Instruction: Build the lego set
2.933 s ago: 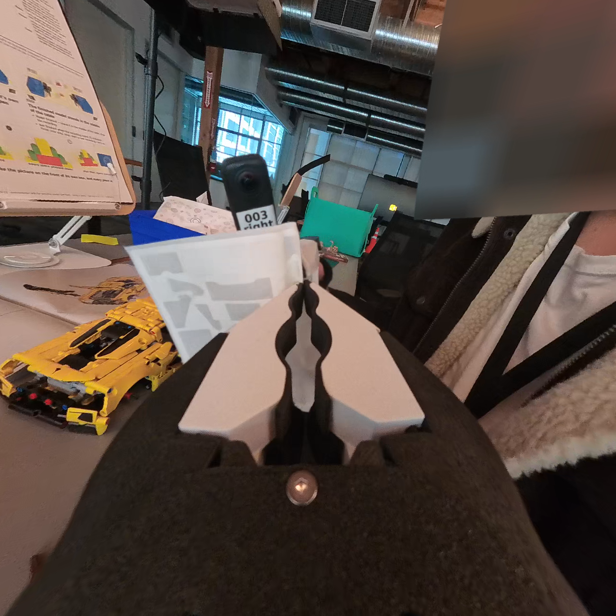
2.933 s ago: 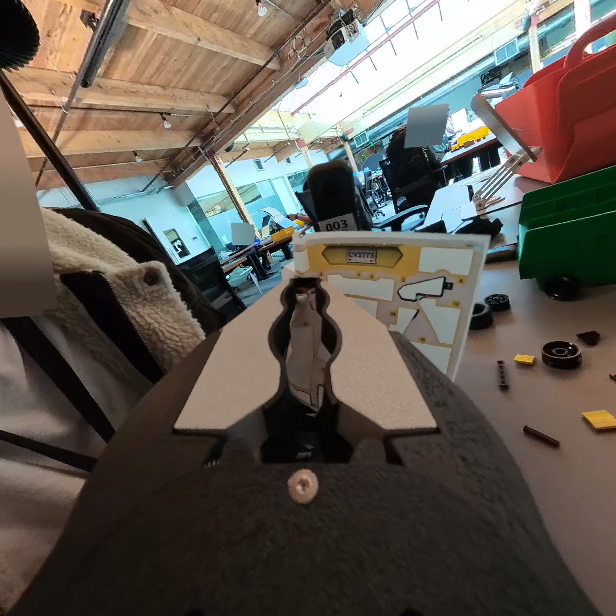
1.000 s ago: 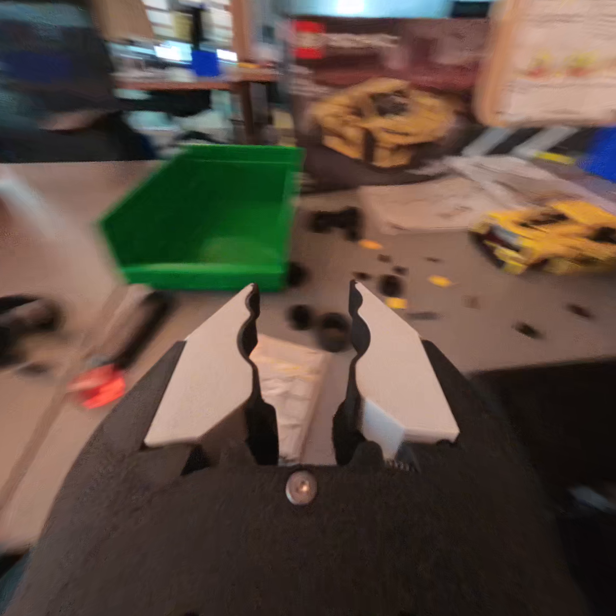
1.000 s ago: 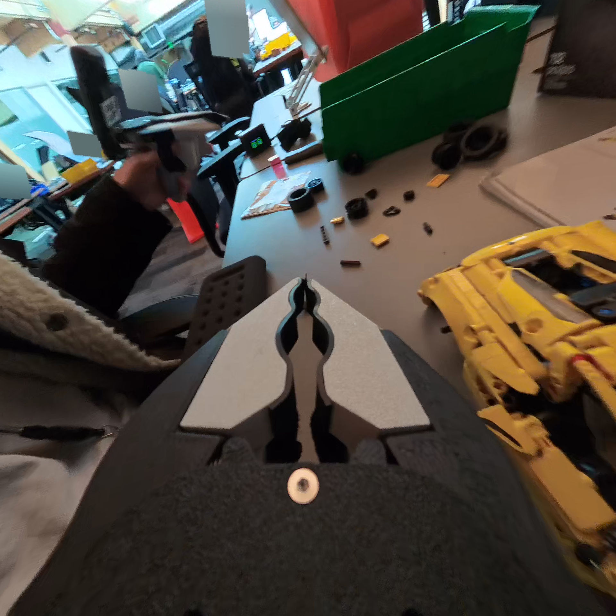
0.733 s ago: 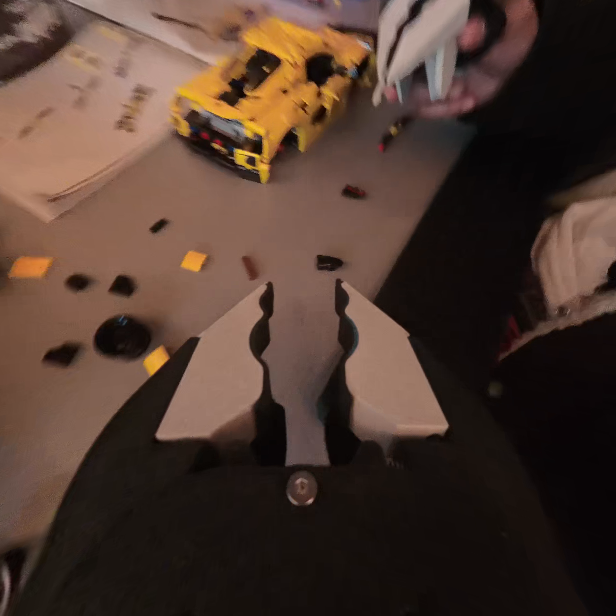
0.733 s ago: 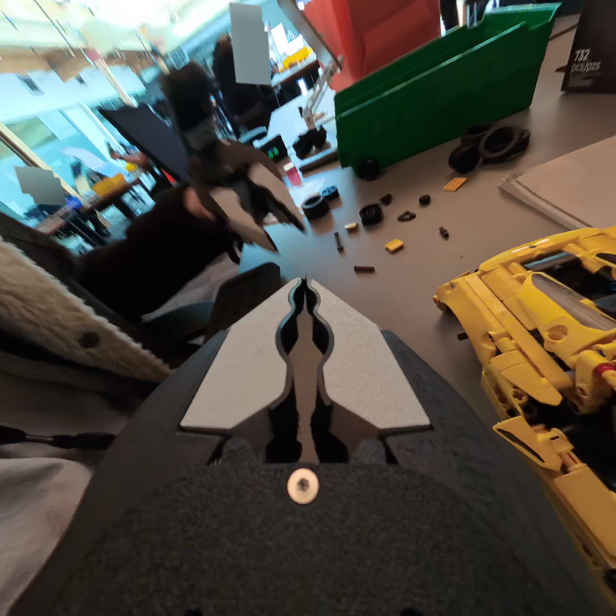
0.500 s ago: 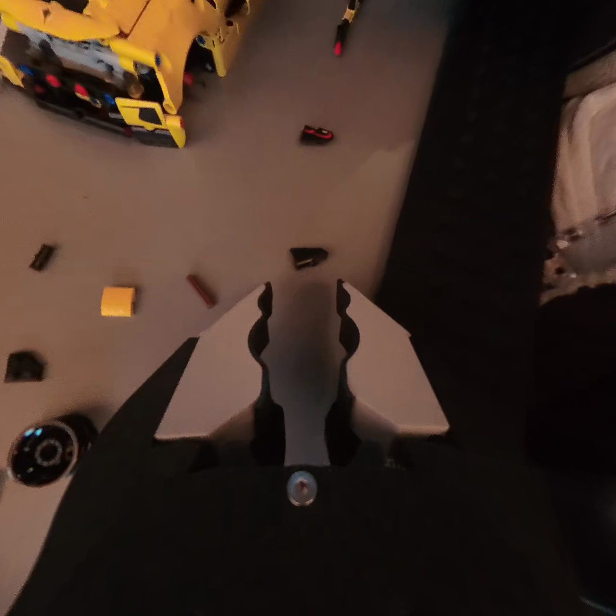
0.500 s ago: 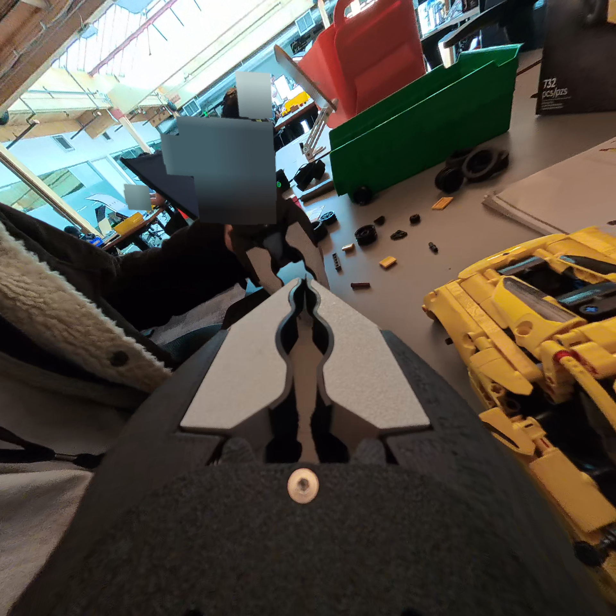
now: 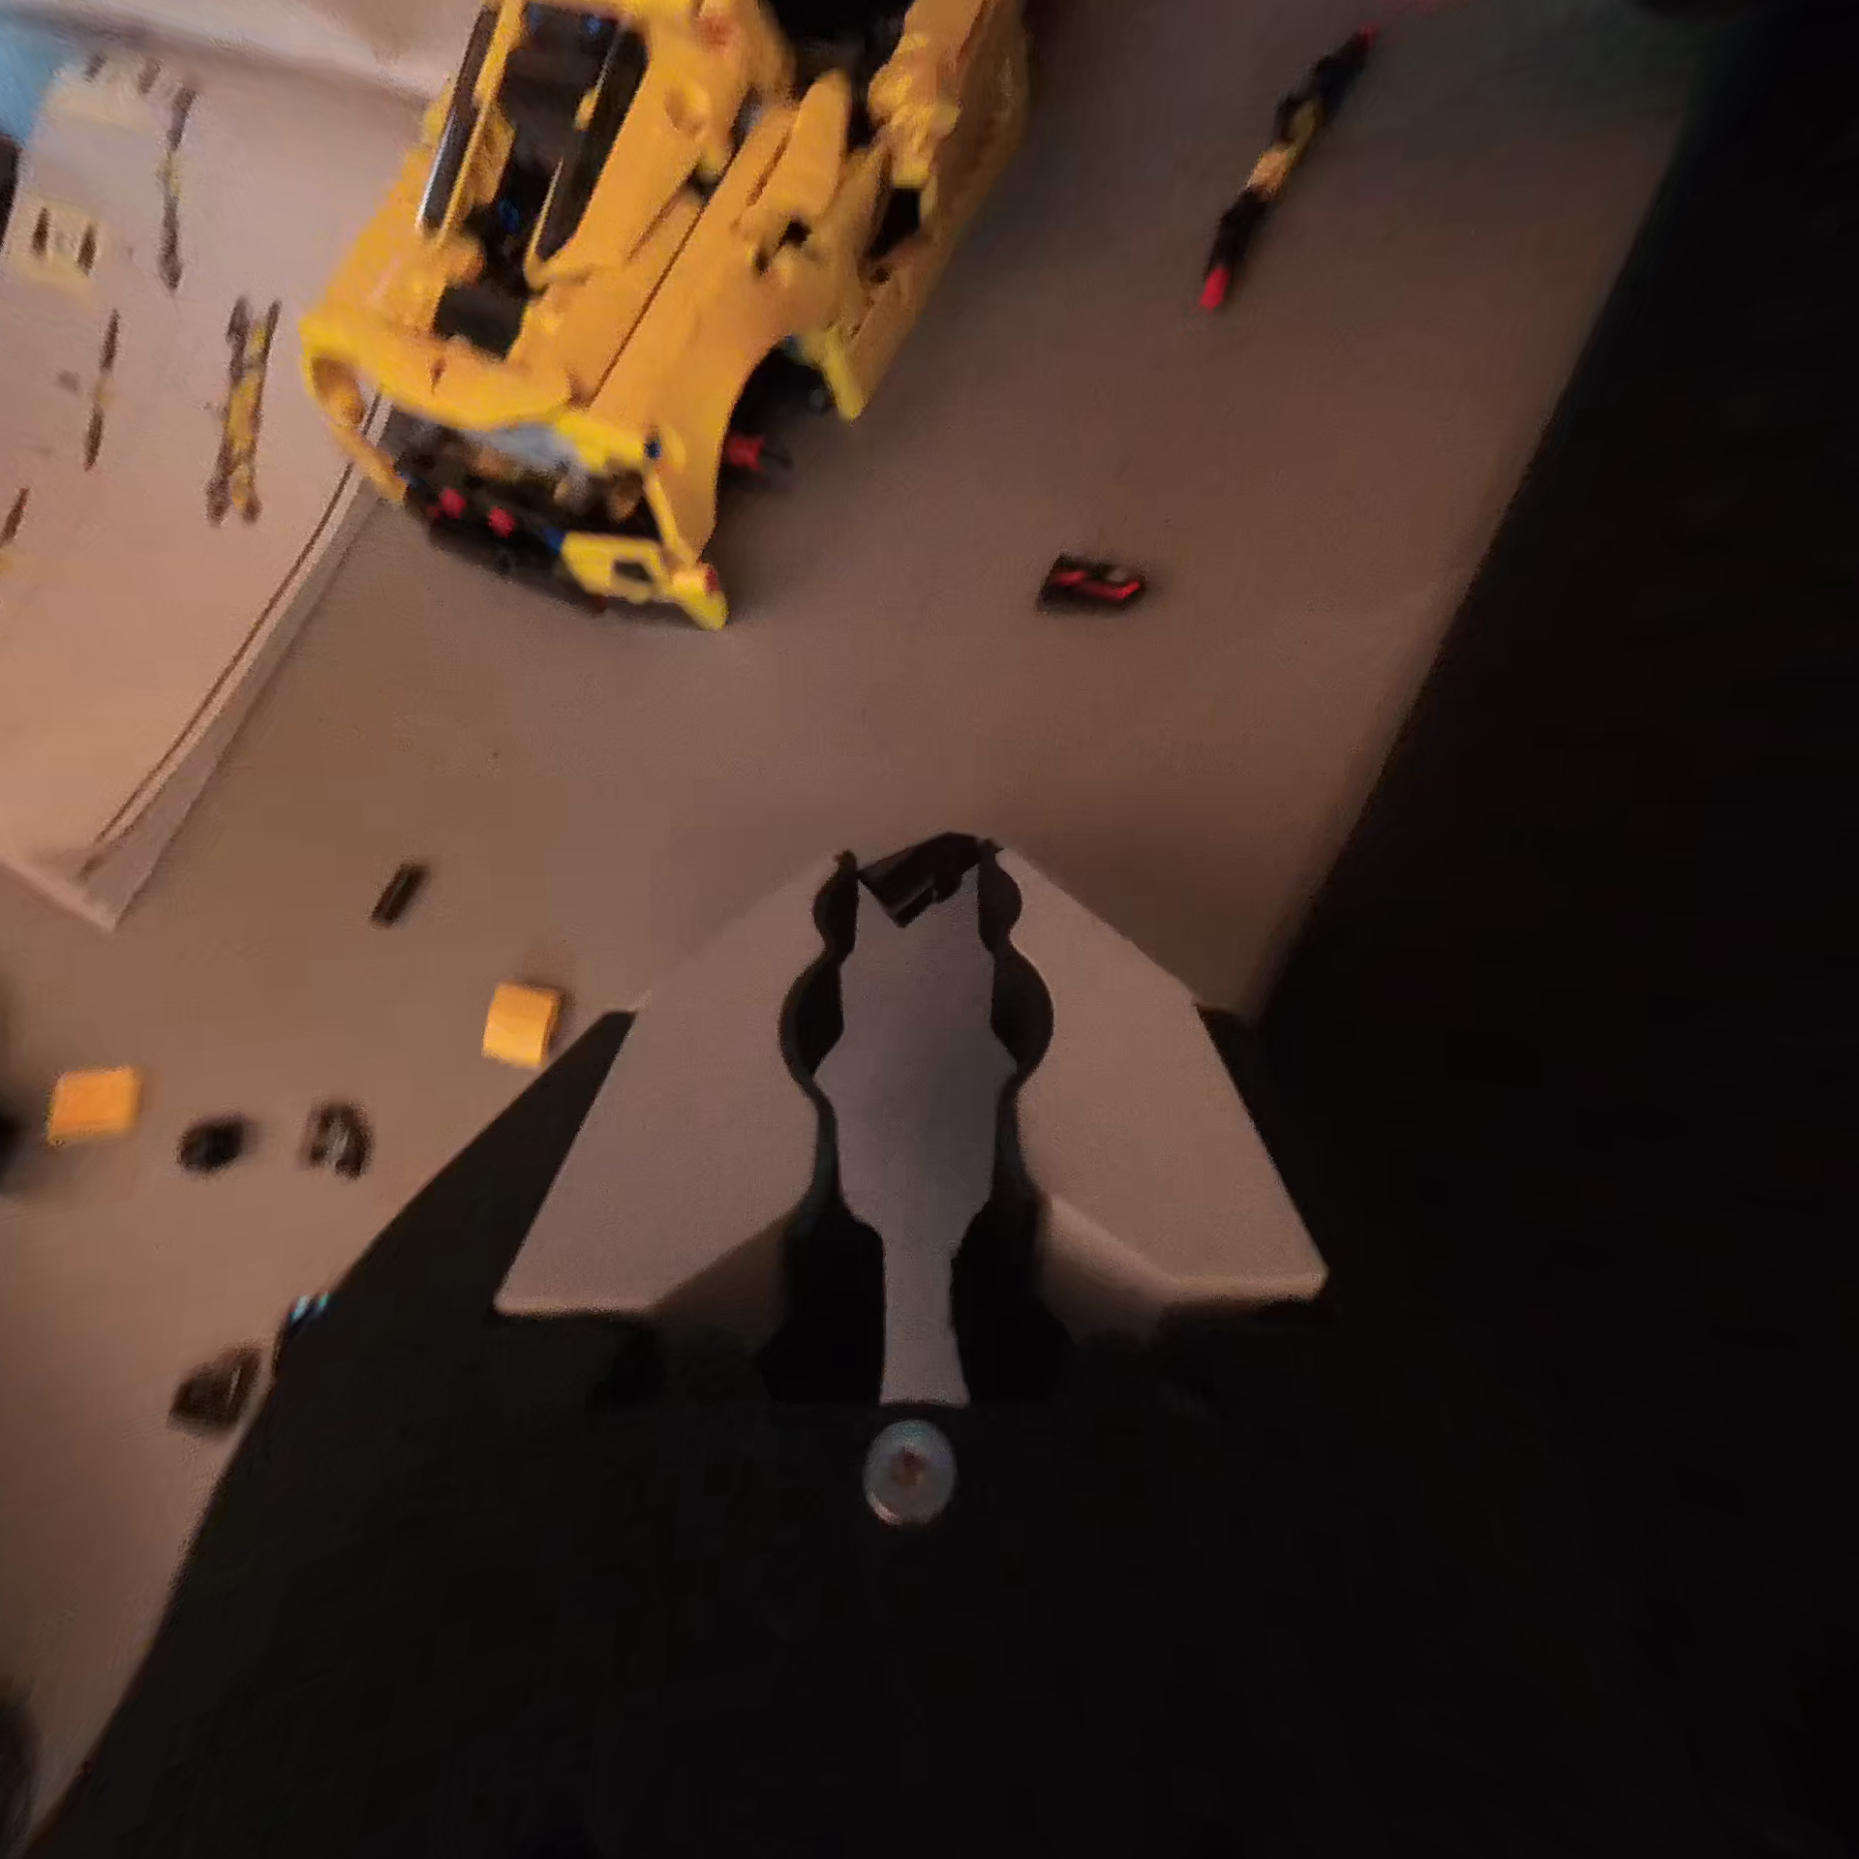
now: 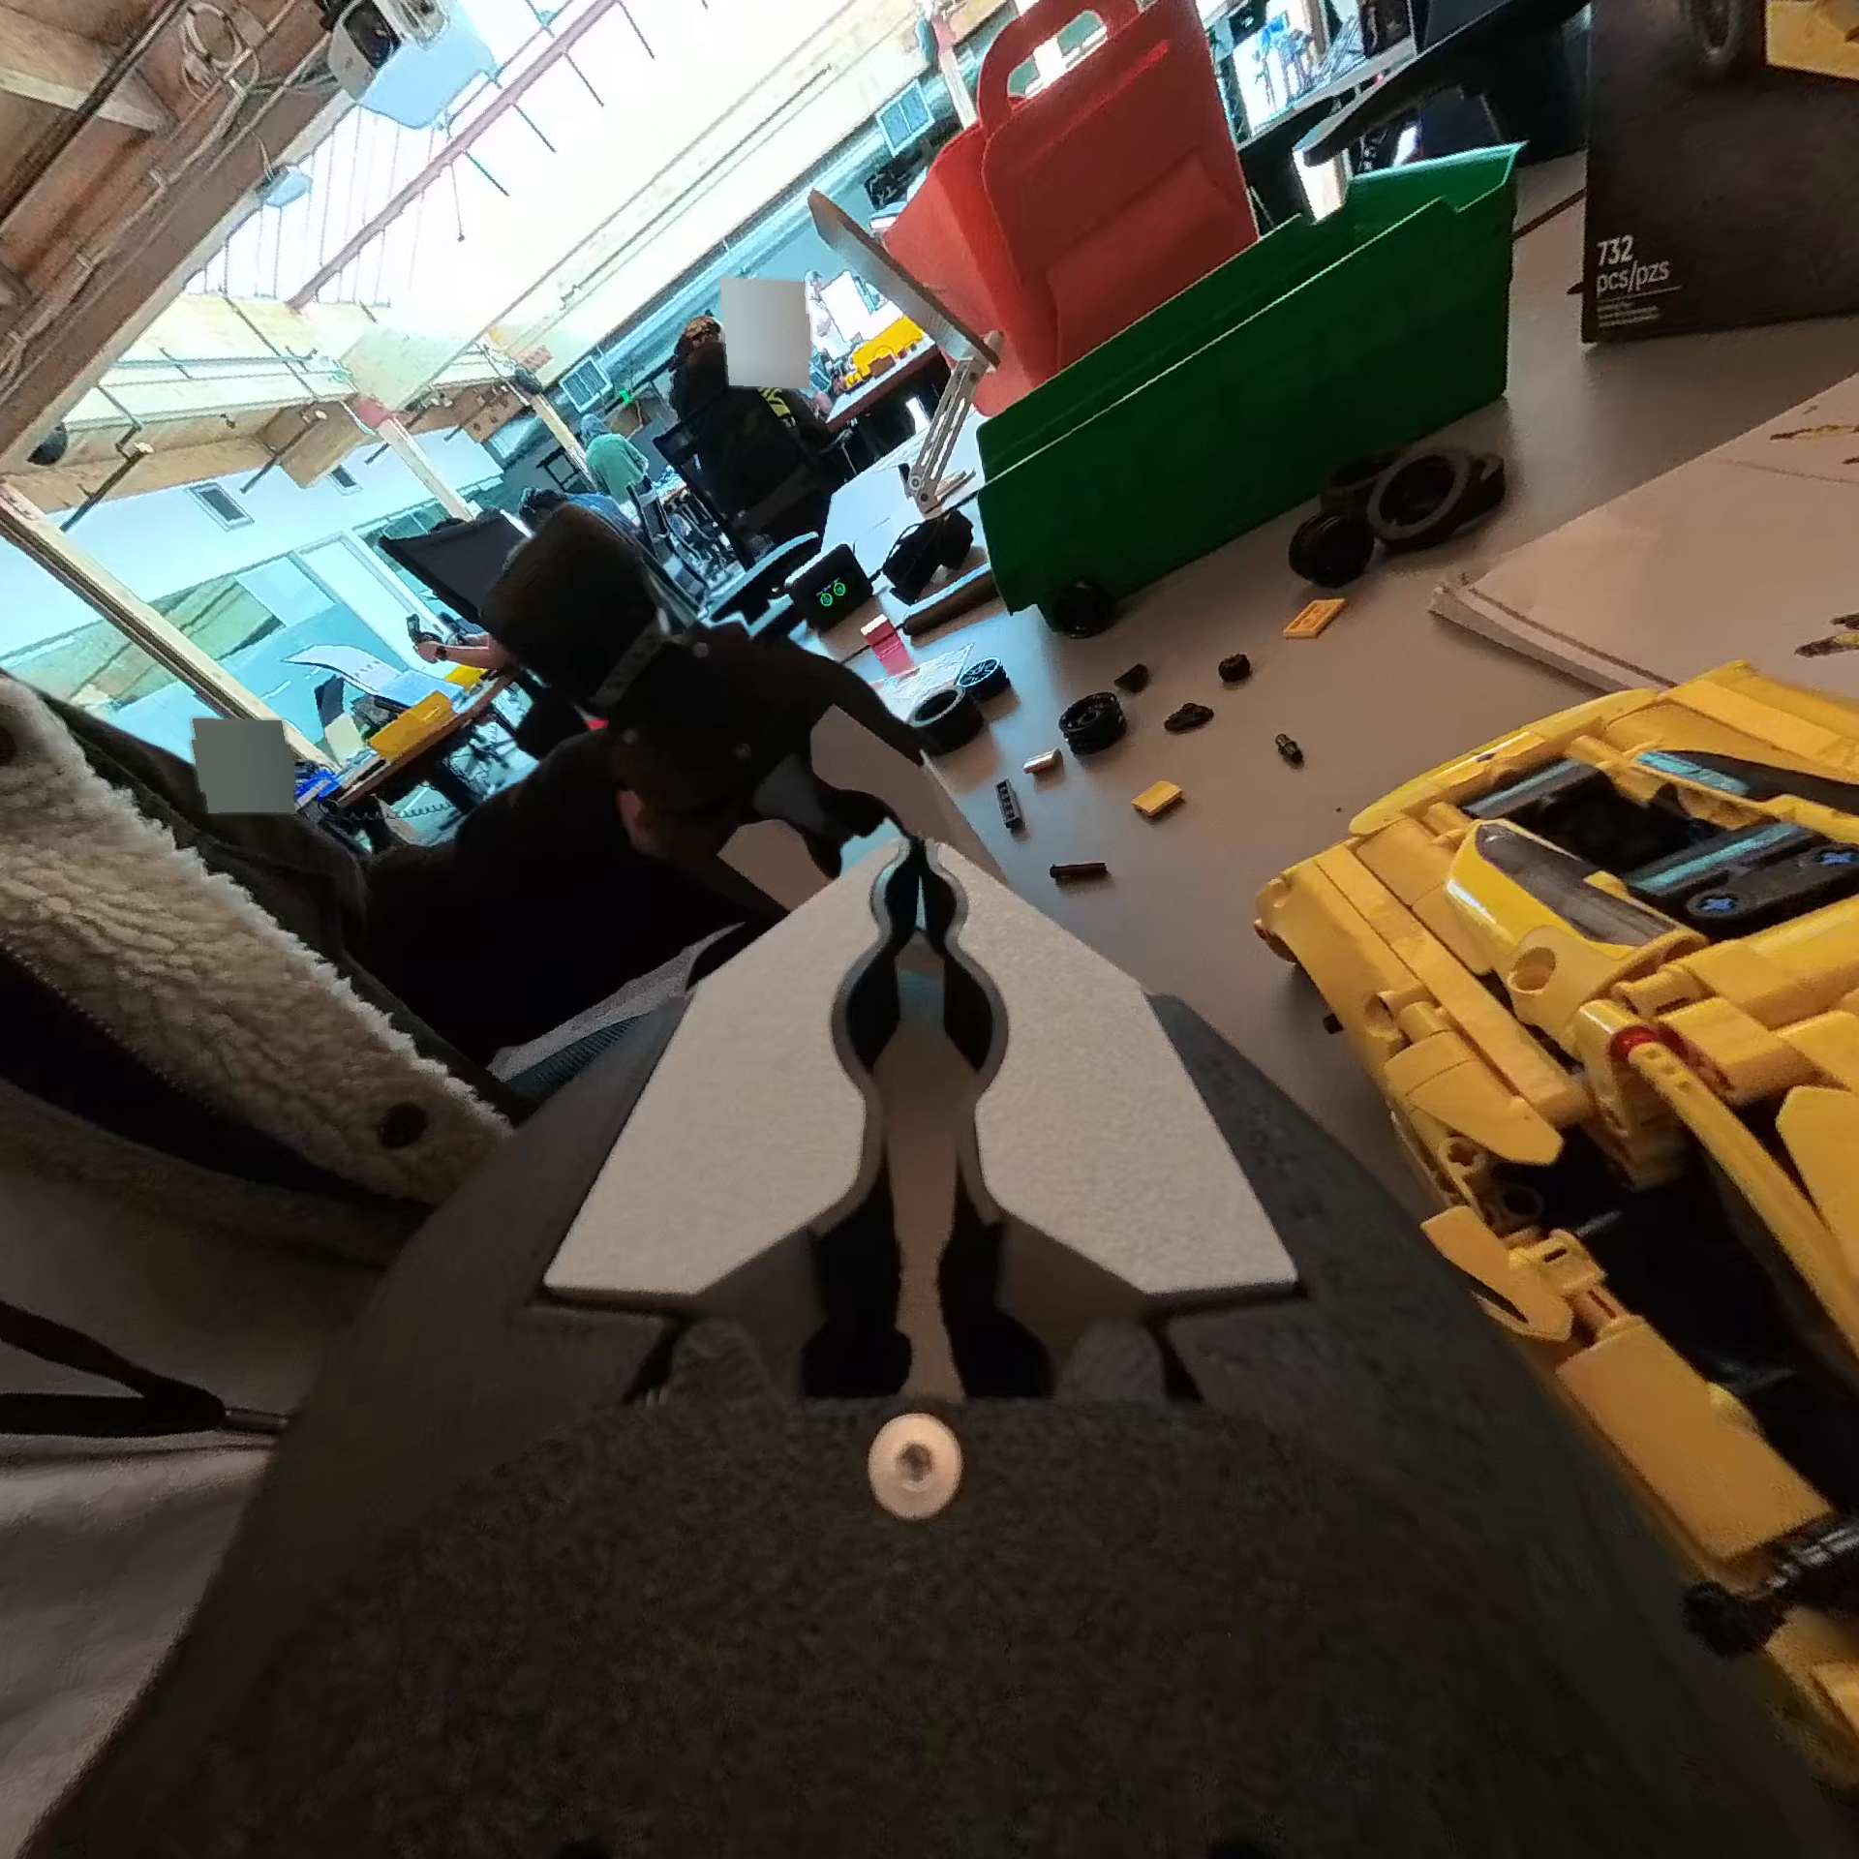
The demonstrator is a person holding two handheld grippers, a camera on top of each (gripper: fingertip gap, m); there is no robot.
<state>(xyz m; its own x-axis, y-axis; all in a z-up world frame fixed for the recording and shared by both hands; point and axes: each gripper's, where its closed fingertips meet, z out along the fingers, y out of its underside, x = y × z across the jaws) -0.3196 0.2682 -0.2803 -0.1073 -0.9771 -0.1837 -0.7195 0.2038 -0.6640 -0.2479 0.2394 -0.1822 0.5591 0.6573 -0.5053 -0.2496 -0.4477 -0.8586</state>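
Left gripper (image 9: 920, 863) pinches a small black piece (image 9: 917, 877) at its tips. Right gripper (image 10: 917, 855) is closed, empty, beside the yellow car (image 10: 1610, 1026). Loose bits (image 10: 1157, 798) scattered before the green bin (image 10: 1257, 402).

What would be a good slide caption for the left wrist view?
Left gripper closes on a small black piece near the table edge, beside the yellow Lego car.

The car (image 10: 1630, 1016) is bright yellow with black and blue parts inside — a touch of red at one end. Around it on the grey table (image 10: 1187, 875) lie black tyres (image 10: 1428, 503) and small yellow and black pieces. Behind stand a green bin (image 10: 1247, 412) and a red bag (image 10: 1096, 171) — the gripper fingers (image 10: 724, 1137) are pale grey on a black body.
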